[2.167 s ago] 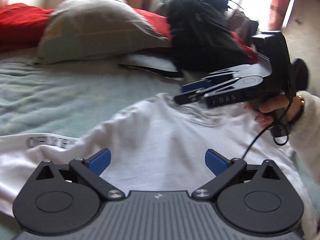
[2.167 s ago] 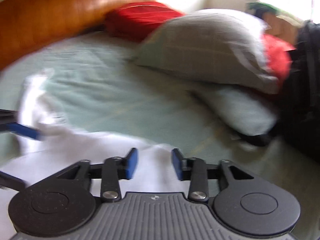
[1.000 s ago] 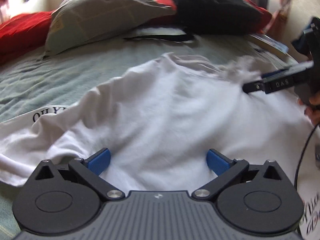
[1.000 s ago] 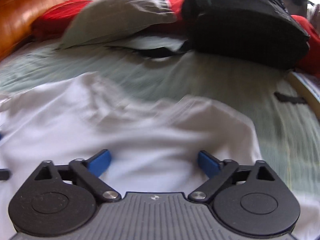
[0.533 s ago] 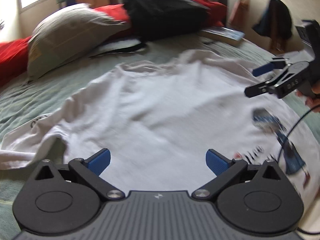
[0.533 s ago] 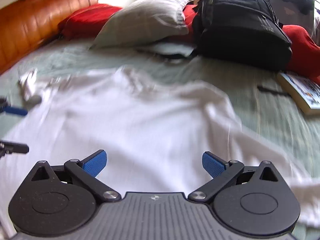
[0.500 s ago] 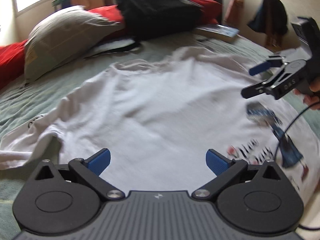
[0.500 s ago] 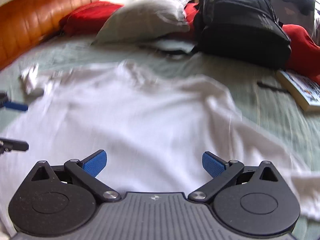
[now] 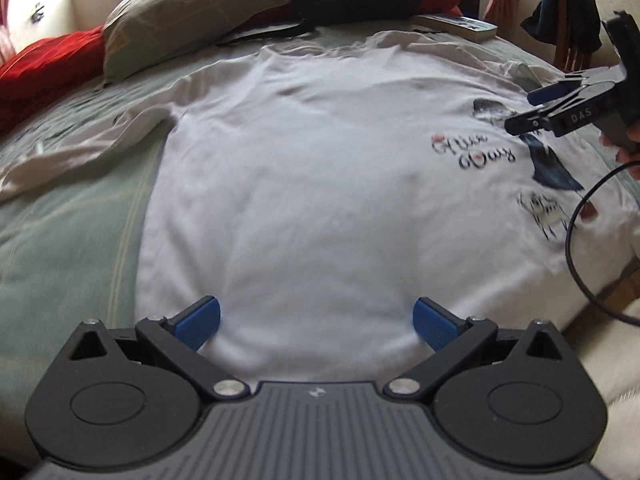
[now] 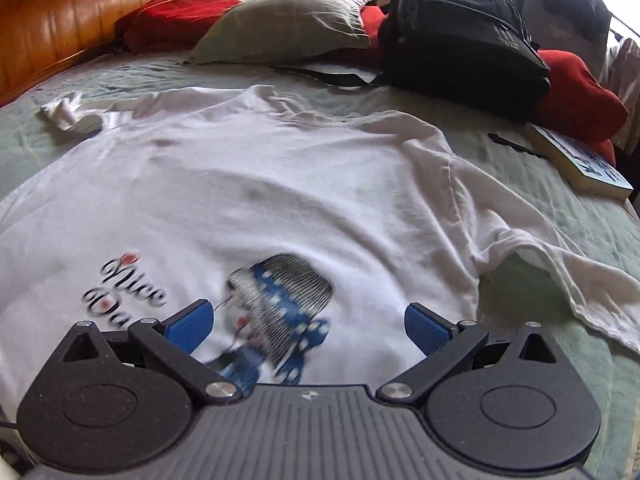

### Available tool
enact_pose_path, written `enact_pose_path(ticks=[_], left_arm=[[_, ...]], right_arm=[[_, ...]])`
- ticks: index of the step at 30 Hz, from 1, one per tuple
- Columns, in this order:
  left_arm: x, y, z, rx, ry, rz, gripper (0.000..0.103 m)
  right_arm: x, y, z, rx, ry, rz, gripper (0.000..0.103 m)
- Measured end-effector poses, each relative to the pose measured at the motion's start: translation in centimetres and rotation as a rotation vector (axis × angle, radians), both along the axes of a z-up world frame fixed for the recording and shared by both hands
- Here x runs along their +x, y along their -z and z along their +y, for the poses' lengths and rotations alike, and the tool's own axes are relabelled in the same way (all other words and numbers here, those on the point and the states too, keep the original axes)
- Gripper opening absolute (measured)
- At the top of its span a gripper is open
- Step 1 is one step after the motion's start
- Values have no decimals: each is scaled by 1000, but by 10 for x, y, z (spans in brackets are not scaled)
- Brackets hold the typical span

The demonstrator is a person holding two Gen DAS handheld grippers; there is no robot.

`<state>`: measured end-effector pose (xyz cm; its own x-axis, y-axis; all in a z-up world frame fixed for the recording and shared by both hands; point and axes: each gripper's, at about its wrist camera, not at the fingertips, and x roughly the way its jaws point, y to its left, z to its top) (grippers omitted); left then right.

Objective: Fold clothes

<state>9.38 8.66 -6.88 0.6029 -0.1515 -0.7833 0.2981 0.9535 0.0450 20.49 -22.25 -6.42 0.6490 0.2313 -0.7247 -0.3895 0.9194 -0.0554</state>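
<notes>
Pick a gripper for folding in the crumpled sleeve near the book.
Right. The right gripper is open over the printed side of the white T-shirt, with that sleeve just off its right. The left gripper sits at the plain side.

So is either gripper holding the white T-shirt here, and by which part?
Nothing is held. The left gripper and right gripper are both open above the T-shirt spread on the bed.

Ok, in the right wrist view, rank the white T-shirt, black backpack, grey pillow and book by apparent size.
1. white T-shirt, by far the largest.
2. black backpack and grey pillow: too alike to rank, both far from the camera.
3. book, smallest, partly cut off at the frame edge.
</notes>
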Motion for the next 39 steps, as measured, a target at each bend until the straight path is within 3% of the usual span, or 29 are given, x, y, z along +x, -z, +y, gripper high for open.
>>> enact_pose_path(ticks=[8, 14, 18, 22, 27, 33, 39], left_arm=[[-44, -9, 9, 122, -24, -13, 102], [-36, -39, 4, 63, -9, -173, 102], [-21, -19, 3, 80, -13, -129, 102], [-40, 6, 17, 94, -51, -79, 102], [-62, -4, 13, 145, -69, -91, 102], [-25, -47, -23, 49, 18, -170, 102], [51, -54, -64, -58, 65, -194, 102]], right_arm=[[-42, 9, 7, 10, 3, 7, 103], [-54, 15, -1, 75, 41, 24, 103], [-62, 17, -2, 83, 43, 11, 103], [-70, 19, -3, 90, 45, -3, 103], [-77, 20, -5, 97, 38, -21, 103], [-59, 8, 1, 112, 16, -25, 103], [-33, -5, 9, 140, -22, -40, 103]])
